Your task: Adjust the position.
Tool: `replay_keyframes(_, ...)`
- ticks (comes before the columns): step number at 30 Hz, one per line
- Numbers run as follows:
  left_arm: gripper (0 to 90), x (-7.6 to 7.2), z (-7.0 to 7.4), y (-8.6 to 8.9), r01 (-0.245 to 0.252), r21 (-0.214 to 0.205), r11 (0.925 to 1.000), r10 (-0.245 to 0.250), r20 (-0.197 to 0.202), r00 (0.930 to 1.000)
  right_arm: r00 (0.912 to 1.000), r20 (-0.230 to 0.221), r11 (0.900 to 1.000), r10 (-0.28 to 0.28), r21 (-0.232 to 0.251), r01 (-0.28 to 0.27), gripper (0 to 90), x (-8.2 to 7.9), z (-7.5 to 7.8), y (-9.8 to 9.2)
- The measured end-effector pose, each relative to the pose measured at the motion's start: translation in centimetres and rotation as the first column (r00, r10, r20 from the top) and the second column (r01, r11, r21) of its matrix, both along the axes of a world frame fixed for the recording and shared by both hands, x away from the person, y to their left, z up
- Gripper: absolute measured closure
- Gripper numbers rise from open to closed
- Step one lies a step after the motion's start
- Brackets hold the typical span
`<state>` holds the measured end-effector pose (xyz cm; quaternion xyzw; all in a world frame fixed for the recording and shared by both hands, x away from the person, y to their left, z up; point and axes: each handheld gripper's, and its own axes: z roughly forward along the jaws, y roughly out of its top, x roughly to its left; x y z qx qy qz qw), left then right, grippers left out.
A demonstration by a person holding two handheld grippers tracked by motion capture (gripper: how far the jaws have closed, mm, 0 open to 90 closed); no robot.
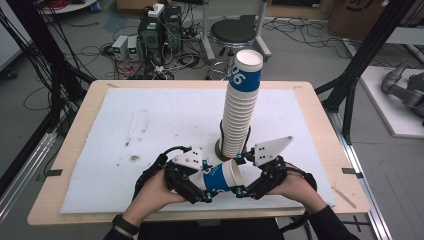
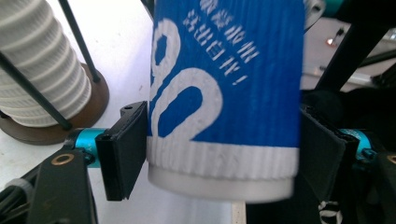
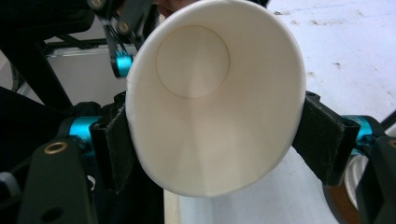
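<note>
A blue-and-white paper cup (image 1: 222,176) lies level just above the table's front edge, mouth to the right. My left gripper (image 1: 206,180) has it near the base; in the left gripper view the pads (image 2: 126,149) touch both sides of the cup (image 2: 224,93). My right gripper (image 1: 240,175) is shut on the rim, and in the right gripper view the cup's mouth (image 3: 210,102) is squeezed oval between the pads (image 3: 322,140). Behind them a tall stack of cups (image 1: 240,110) stands on a brown base (image 1: 219,149) with thin black rods.
A white mat (image 1: 150,130) covers most of the wooden table (image 1: 90,105). The stack (image 2: 42,70) and its base (image 2: 93,102) stand just beyond the jaws in the left gripper view. A stool (image 1: 232,32) and computers (image 1: 155,35) are on the floor behind.
</note>
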<state>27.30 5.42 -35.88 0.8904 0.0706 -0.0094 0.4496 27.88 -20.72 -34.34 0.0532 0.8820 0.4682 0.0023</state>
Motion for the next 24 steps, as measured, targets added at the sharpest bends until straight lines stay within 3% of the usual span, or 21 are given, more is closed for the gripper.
replay_keyframes(4,29.7,0.1,-0.4,0.0,0.026,-0.022,0.9994,-0.025,0.013,0.9996,0.9999,0.011,1.0000,0.000,0.000,0.000,19.5,-0.1,0.0,0.1)
replay_keyframes(7,29.8,0.2,-0.3,0.4,0.025,-0.081,0.9964,-0.022,0.036,0.9991,0.9998,0.015,0.9987,-0.016,0.049,0.015,18.0,-0.1,0.1,-0.1)
replay_keyframes(8,29.8,0.2,-0.3,0.4,0.025,-0.081,0.9964,-0.022,0.036,0.9991,0.9996,0.008,0.9972,-0.028,0.070,0.028,18.0,-0.1,0.2,-0.2)
replay_keyframes(13,30.0,0.3,0.0,1.3,0.003,-0.165,0.9862,0.005,0.050,0.9987,0.9973,-0.010,0.9858,-0.073,0.151,0.074,18.0,0.1,0.7,-0.8)
replay_keyframes(16,30.0,0.3,0.1,1.4,0.001,-0.193,0.9811,0.009,0.051,0.9986,0.9979,-0.025,0.9792,-0.060,0.193,0.064,18.0,0.3,0.7,-1.0)
replay_keyframes(24,30.0,0.5,0.1,2.1,-0.019,-0.243,0.9698,0.035,0.060,0.9976,0.9963,-0.039,0.9724,-0.077,0.218,0.084,18.0,0.4,0.8,-1.6)
